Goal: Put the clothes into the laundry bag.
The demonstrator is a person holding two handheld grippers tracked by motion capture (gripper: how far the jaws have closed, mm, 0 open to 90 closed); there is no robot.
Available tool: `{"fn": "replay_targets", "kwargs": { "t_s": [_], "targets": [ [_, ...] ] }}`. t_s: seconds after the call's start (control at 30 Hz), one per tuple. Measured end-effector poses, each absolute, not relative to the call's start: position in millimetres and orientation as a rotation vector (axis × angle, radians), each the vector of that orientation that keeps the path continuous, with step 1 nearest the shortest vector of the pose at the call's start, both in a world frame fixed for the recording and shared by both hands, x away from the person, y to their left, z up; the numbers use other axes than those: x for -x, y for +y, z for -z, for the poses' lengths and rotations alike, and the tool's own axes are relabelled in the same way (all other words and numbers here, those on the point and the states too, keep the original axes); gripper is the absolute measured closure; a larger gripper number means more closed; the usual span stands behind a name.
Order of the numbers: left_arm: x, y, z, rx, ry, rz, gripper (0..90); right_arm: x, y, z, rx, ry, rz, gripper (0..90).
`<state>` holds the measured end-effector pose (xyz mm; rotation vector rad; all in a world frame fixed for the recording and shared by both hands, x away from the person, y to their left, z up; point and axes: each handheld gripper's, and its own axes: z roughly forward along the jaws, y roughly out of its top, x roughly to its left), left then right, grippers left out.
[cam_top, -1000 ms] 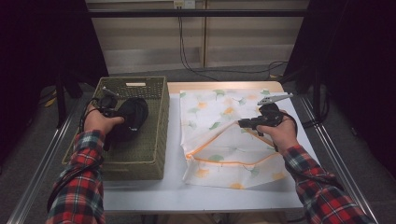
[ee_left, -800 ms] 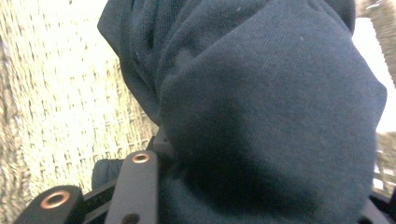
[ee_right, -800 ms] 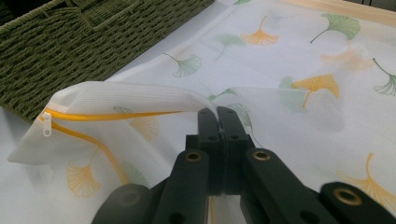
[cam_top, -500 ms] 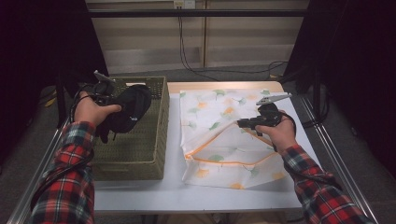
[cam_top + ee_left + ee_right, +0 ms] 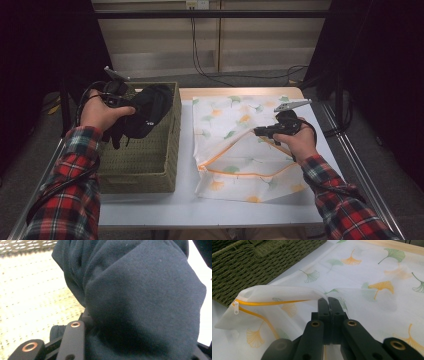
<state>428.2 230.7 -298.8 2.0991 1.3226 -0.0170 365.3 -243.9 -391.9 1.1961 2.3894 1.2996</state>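
- Since the earlier frames the left gripper (image 5: 131, 101) has lifted the dark garment (image 5: 145, 112) up out of the woven basket (image 5: 150, 160); right gripper (image 5: 261, 131) has stayed put on the mesh bag (image 5: 240, 150).
- Hidden: in the left gripper view the garment (image 5: 140, 302) covers nearly everything, so the fingertips are buried in cloth and only the base of one finger (image 5: 72, 340) shows.
- Left fingers are clamped on a thick bunch of the garment, part-way closed around it.
- What sort of garment it is cannot be made out; it is a dark navy knit, bunched, with one small pale mark in the high view.
- Garment hangs above the basket's upper right part, level with its rim, long axis running from upper right down to lower left, loose ends drooping toward the basket.
- Right fingers (image 5: 323, 307) are pressed fully together, pinching the bag's (image 5: 367, 270) upper edge by the zip opening.
- Bag lies flat on the table (image 5: 200, 210) just right of the basket, white with ginkgo-leaf print; orange zipper (image 5: 257, 315) gapes open, mouth facing the basket (image 5: 249, 270).
- Bag's inside is not visible.
- Right gripper's cable is partly lost behind the plaid sleeve (image 5: 345, 210).
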Motion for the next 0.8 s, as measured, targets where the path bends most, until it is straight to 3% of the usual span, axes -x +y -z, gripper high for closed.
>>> {"fn": "replay_targets", "kwargs": {
  "t_s": [0.8],
  "targets": [
    [-416.7, 192.0, 275.7, -2.201, 1.141, 0.081, 58.1, -365.9, -243.3, 388.5, -1.19, 2.388, -1.293, 90.0]
  ]
}}
